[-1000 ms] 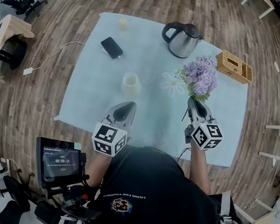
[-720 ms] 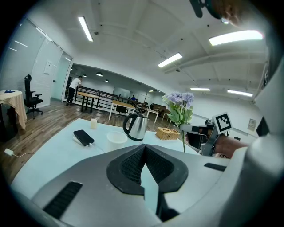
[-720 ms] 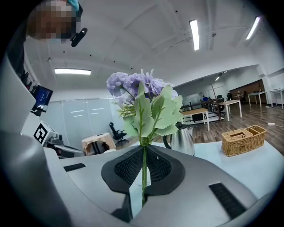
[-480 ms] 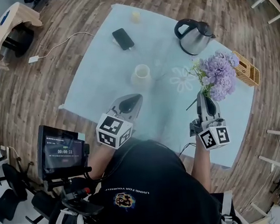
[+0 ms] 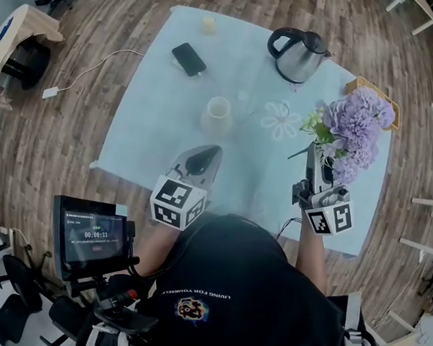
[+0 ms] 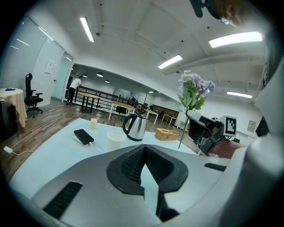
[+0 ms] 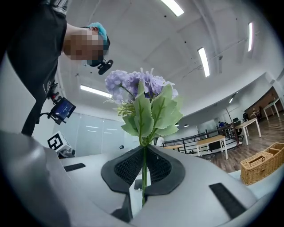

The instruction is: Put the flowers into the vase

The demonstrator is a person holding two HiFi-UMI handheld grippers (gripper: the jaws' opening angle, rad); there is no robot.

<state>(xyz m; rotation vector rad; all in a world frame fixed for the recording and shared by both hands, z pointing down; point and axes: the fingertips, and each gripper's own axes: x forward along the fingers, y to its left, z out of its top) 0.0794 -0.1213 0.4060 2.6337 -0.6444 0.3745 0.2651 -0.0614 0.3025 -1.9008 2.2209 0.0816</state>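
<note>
A bunch of purple flowers (image 5: 356, 130) with green leaves is held up over the table's right side. My right gripper (image 5: 314, 154) is shut on its green stem (image 7: 143, 173). In the right gripper view the blooms (image 7: 141, 84) rise above the jaws, and the left gripper view shows the flowers (image 6: 194, 88) high above the right gripper (image 6: 208, 133). The cream cup-like vase (image 5: 217, 115) stands upright at mid-table, left of the flowers and apart from them. My left gripper (image 5: 198, 161) hovers near the front edge, shut and holding nothing; the vase (image 6: 116, 135) lies ahead of it.
On the pale blue tablecloth (image 5: 152, 121) are a steel kettle (image 5: 296, 54), a black phone (image 5: 189, 58), a small candle (image 5: 209, 24) and a wicker basket (image 5: 371, 91) at the right edge. A monitor on a stand (image 5: 92, 236) is at my left.
My right gripper has risen and tilted upward with the flowers, which moved right toward the wicker basket. The left gripper has stayed put.
</note>
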